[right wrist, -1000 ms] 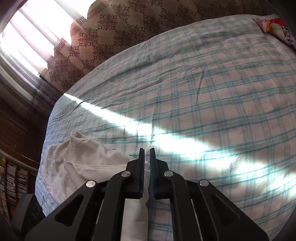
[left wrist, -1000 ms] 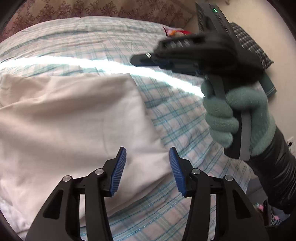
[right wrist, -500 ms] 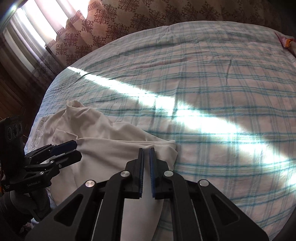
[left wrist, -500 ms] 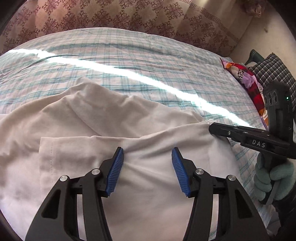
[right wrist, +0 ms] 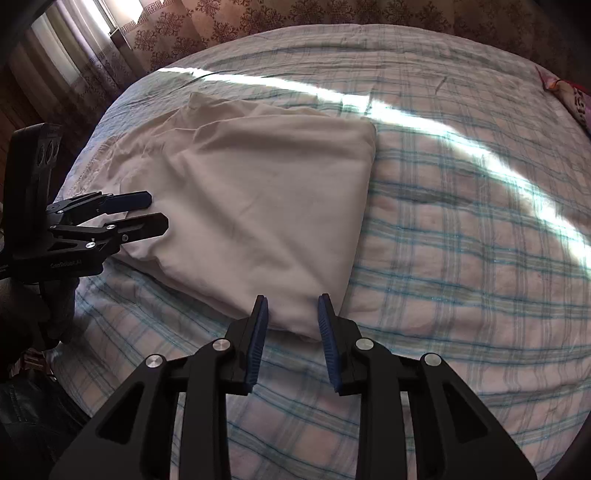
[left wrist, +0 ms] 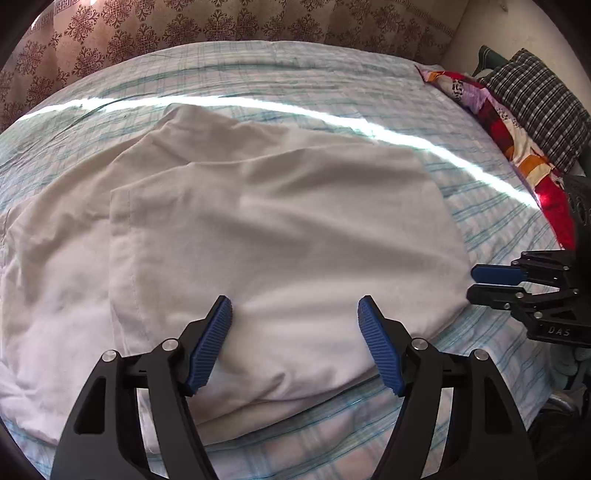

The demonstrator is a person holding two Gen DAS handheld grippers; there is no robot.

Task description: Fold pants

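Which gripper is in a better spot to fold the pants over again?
Probably the left gripper: it is open over the pants, near their close edge. The right gripper has just been opening and sits at one corner, gripping nothing.

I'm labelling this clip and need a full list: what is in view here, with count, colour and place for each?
pants: one, off-white, folded over on the bed.
bedsheet: one, white with teal checks, covering the bed.
sunlight strip: one, bright, across the sheet behind the pants.
patterned cushion: one, red and multicolour, bed's right edge.
checked pillow: one, black-and-white, beside that cushion.
curtain: brown, ornamented, behind the bed.
left gripper: black, blue pads, open over the pants.
right gripper: black, blue pads, just opened at the pants' near corner.
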